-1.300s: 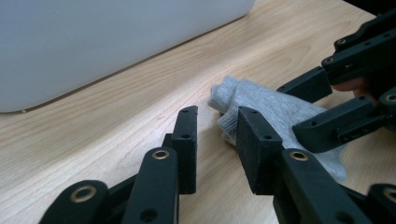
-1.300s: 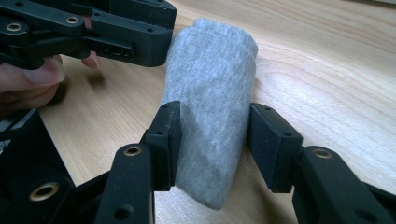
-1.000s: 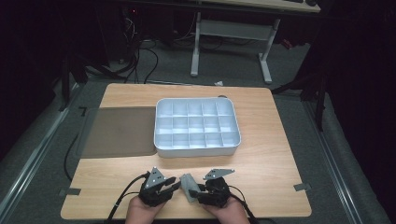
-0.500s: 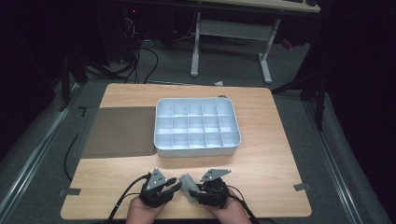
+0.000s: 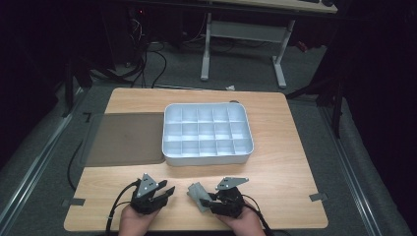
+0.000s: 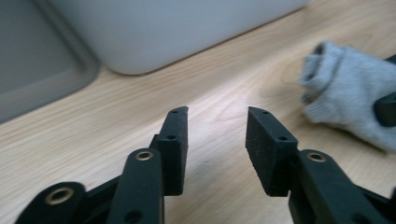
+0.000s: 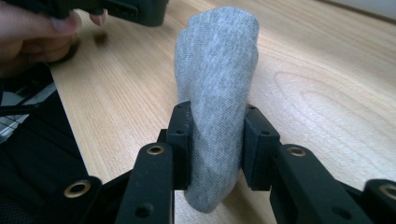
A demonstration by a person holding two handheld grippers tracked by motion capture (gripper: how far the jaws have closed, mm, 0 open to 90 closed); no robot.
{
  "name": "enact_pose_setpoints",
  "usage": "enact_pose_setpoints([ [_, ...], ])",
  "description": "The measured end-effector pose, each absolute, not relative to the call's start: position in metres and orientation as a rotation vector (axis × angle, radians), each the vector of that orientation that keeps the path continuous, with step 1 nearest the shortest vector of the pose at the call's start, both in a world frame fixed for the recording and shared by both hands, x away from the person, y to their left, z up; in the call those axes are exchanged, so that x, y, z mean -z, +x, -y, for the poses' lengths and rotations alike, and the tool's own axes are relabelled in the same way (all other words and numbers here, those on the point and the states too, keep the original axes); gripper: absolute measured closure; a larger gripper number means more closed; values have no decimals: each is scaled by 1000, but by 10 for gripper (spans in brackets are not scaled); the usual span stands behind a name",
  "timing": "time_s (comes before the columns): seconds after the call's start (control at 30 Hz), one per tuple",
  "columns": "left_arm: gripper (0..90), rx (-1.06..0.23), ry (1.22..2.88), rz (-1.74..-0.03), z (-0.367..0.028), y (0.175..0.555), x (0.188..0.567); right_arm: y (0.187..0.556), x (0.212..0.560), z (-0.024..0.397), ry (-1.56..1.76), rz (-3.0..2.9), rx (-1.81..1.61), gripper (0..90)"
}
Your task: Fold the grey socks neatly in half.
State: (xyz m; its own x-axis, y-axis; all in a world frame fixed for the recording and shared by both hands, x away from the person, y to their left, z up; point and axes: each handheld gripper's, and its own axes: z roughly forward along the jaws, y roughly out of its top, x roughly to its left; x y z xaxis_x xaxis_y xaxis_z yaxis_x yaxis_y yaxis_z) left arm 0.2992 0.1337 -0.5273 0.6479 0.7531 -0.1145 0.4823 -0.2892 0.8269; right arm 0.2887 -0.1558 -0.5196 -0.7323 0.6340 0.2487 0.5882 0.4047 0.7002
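A rolled grey sock (image 7: 217, 70) stands between the jaws of my right gripper (image 7: 217, 114), whose pads press on both its sides; these jaws have just been closing a little further on it. In the high view the right gripper (image 5: 206, 199) holds the sock (image 5: 196, 192) low over the table's near edge. My left gripper (image 5: 169, 189) sits just left of it, apart from the sock. Its jaws have just been opening, and in the left gripper view the left gripper (image 6: 217, 112) has nothing between its jaws, with the sock (image 6: 345, 93) off to the right.
A white tray (image 5: 206, 158) with several empty compartments stands mid-table; its wall (image 6: 187, 28) is close ahead of the left gripper. A flat grey lid (image 5: 125, 137) lies to the tray's left. Bare wood runs along the near edge and right side.
The left gripper has pulled away to the left from the sock and its jaws stand wider. The right gripper has kept its place with the sock.
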Motion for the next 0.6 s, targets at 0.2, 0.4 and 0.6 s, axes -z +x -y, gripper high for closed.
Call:
enact_pose_setpoints([
  [0.2, 551, -429, 1946, -987, -141, 299, 527, 288, 515, 166, 1137, -2502, -1271, 697],
  [0.4, 530, -463, 1972, -980, -142, 298, 527, 290, 511, 185, 1180, -2425, -1279, 697],
  [0.6, 512, -469, 1962, -989, -149, 298, 526, 293, 509, 202, 1202, -2372, -1245, 698],
])
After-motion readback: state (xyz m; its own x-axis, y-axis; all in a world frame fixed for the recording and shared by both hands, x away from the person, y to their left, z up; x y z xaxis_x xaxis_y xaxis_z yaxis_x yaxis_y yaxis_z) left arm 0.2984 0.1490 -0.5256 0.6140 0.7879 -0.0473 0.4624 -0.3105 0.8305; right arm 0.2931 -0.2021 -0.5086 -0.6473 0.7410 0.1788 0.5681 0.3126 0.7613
